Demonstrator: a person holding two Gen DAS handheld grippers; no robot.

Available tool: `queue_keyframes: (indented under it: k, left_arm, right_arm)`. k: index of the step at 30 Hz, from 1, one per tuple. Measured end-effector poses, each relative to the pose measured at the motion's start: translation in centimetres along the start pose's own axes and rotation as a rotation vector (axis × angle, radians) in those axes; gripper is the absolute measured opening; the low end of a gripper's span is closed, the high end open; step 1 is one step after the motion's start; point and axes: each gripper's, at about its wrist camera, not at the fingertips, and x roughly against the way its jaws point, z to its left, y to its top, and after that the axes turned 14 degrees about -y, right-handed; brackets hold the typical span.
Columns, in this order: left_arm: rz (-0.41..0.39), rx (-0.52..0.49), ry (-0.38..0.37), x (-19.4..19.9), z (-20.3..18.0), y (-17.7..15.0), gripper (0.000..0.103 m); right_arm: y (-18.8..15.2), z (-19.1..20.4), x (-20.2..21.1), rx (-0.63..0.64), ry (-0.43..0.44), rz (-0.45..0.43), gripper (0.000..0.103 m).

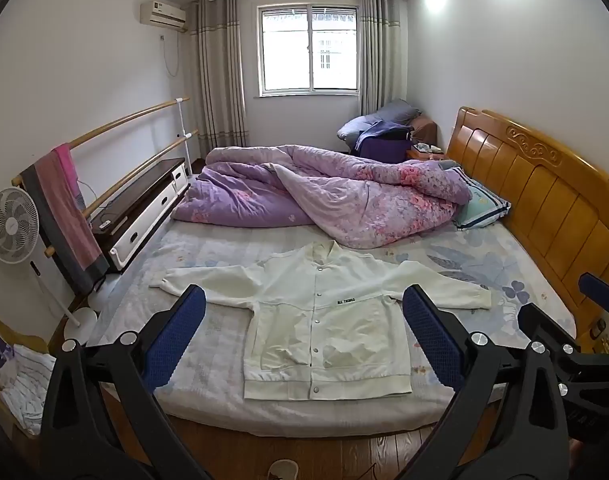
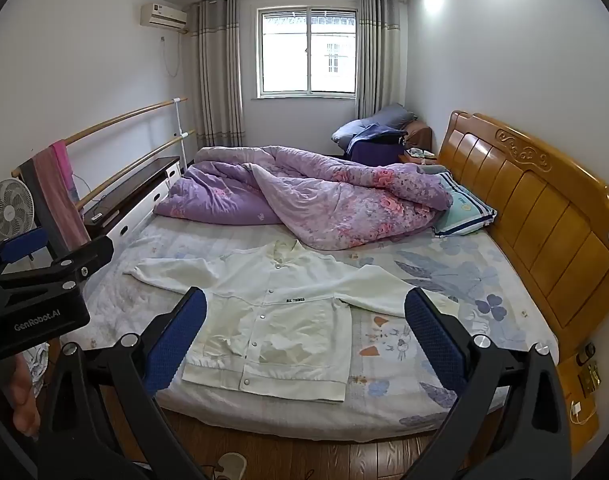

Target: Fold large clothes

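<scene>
White jacket (image 1: 324, 320) lies flat, front up and snapped shut, on the near half of the bed (image 1: 504, 280). Both sleeves spread sideways; hem runs close along the near mattress edge, collar points toward the purple quilt (image 1: 324, 192). The quilt is bunched across the far half, its near fold just beyond the collar.

Left gripper (image 1: 304, 336): jaws fully spread, nothing between the pads, held off the bed over the near edge. In its own view the blue pads frame the jacket body.

Right gripper (image 2: 306, 336): jaws likewise wide apart and empty, also clear of the fabric. Its view sits toward the headboard side, so the jacket appears left of centre.

Open room: bare sheet on both sides of the jacket body. The wider strip lies between the right sleeve and the wooden headboard (image 2: 544, 216); a narrower one runs below the left sleeve toward the foot side. Striped pillow (image 2: 464, 208) rests against the headboard, well apart from the jacket. Wood floor (image 1: 304, 452) shows below the near mattress edge.
</scene>
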Motion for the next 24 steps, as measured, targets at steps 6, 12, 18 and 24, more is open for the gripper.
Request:
queue_keyframes:
  k: [6, 12, 18, 24]
  left_arm:
    - [0.000, 0.000, -0.002, 0.09, -0.14, 0.01, 0.098]
    - [0.006, 0.002, -0.010, -0.39, 0.12, 0.60, 0.098]
    - [0.006, -0.005, -0.011, -0.48, 0.09, 0.58, 0.098]
    - [0.003, -0.008, -0.009, -0.53, -0.07, 0.40, 0.098]
  right_arm:
    - [-0.03, 0.14, -0.14, -0.001, 0.001, 0.002, 0.096]
    - [0.00, 0.37, -0.45, -0.001, 0.001, 0.004, 0.096]
    - [0.07, 0.24, -0.69, -0.007, 0.000, -0.001, 0.096]
    - [0.15, 0.09, -0.75, -0.009, -0.001, -0.002, 0.096]
